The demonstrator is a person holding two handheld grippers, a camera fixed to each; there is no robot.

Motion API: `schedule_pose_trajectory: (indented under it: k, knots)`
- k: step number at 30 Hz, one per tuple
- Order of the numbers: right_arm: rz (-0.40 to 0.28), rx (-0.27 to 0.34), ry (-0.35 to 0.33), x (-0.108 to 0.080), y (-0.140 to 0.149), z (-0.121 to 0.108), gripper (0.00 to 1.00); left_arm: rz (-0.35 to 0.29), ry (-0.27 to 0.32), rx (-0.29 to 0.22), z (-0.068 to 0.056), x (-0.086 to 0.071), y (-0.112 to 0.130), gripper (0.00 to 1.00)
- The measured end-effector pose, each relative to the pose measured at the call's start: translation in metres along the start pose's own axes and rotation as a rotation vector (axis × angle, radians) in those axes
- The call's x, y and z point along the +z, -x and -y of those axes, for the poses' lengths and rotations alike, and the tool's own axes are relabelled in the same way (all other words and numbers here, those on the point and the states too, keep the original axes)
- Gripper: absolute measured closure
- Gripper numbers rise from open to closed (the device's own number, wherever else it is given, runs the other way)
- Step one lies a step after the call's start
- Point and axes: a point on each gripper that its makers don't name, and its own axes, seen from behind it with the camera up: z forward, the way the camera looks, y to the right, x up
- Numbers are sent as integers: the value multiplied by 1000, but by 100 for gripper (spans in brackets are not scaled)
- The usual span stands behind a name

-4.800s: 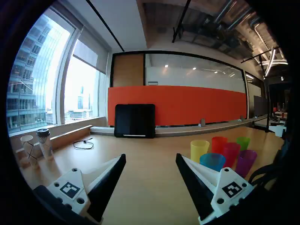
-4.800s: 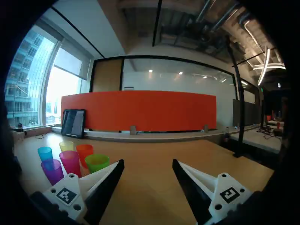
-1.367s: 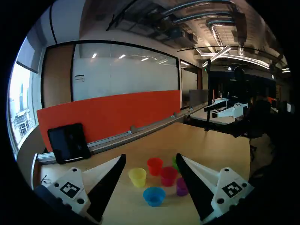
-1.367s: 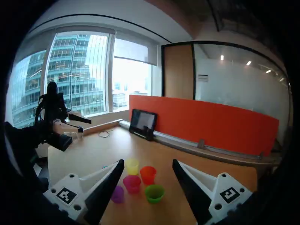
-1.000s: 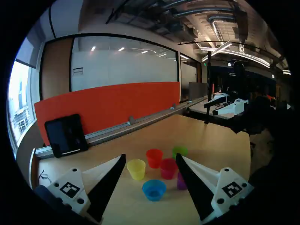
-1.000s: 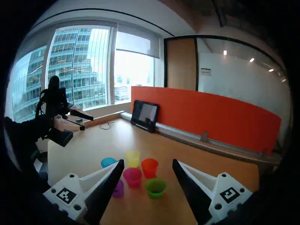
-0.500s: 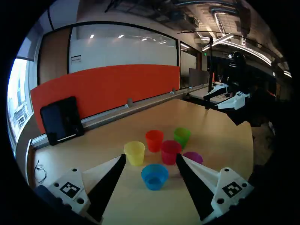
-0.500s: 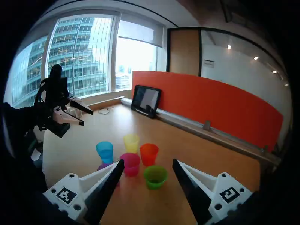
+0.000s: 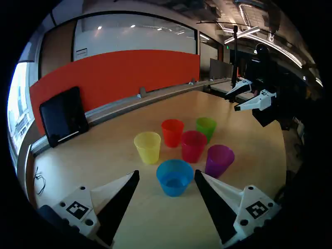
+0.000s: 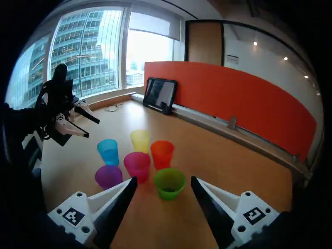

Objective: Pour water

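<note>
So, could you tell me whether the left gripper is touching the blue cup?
Apart. In the right gripper view, the left gripper hangs short of the blue cup, with table showing between them.

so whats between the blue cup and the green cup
The pink cup stands between the blue cup and the green cup, on the line from one to the other. The right gripper view shows this plainly.
</note>
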Motion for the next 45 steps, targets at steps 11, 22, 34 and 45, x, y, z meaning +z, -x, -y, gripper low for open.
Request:
schedule_pose_trajectory:
  k: [11, 22, 34, 45]
  knots:
    - [58, -16, 2, 24, 28, -7, 0, 83, 21, -10, 1, 12, 37, 1]
    - [104, -14, 5, 42, 48, -10, 0, 124, 38, -3, -1, 26, 51, 1]
    - [146, 4, -4, 68, 63, -13, 0, 142, 72, -21, -7, 46, 54, 1]
    - [163, 10, -10, 86, 66, -15, 0, 145, 99, -26, -14, 63, 52, 1]
